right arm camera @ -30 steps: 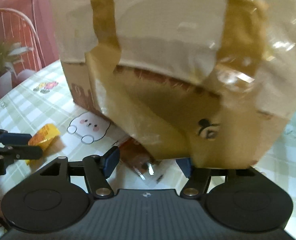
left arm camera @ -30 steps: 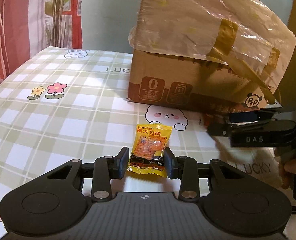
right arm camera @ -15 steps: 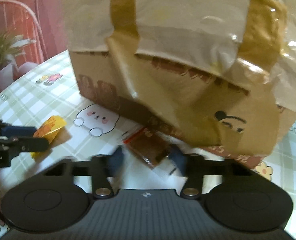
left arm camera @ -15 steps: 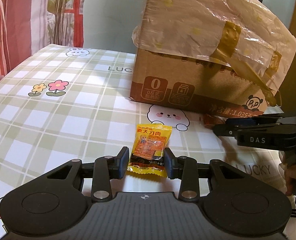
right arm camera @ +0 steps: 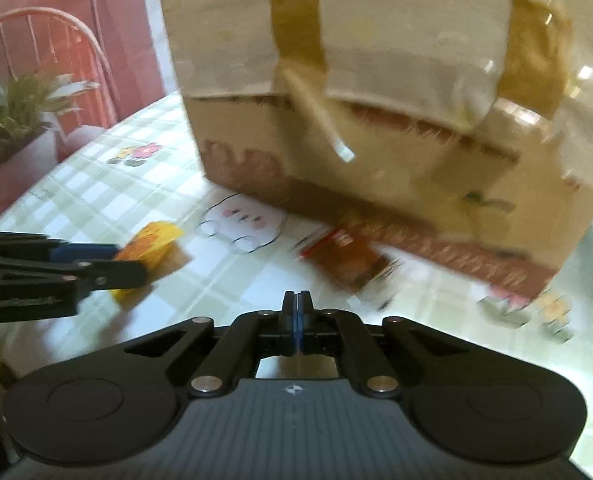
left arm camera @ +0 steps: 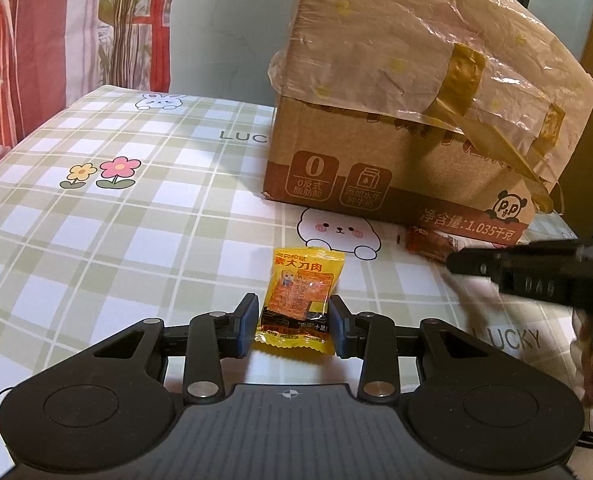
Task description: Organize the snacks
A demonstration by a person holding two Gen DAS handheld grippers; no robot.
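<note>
A yellow snack packet [left arm camera: 300,296] lies on the checked tablecloth [left arm camera: 136,240], and my left gripper [left arm camera: 294,326] is shut on its lower end, one pad against each side. In the right wrist view the same packet [right arm camera: 152,240] shows at the left gripper's [right arm camera: 132,270] tip. A brown snack packet [right arm camera: 348,256] lies flat at the foot of the cardboard box [right arm camera: 376,140]. My right gripper [right arm camera: 296,306] is shut with nothing between its pads, a little short and left of that packet. The left wrist view shows the brown packet [left arm camera: 426,242] just beyond the right gripper's [left arm camera: 454,262] tip.
The big cardboard box [left arm camera: 396,160], wrapped in loose plastic and brown tape, fills the table's far right. A potted plant [right arm camera: 12,120] and a red chair back [right arm camera: 56,40] stand beyond the table's left edge. Open tablecloth stretches to the left of the yellow packet.
My right gripper's jaws, open around the brown packet by the box, have closed empty and drawn back from the box. The brown packet stays on the table. The left gripper holds still.
</note>
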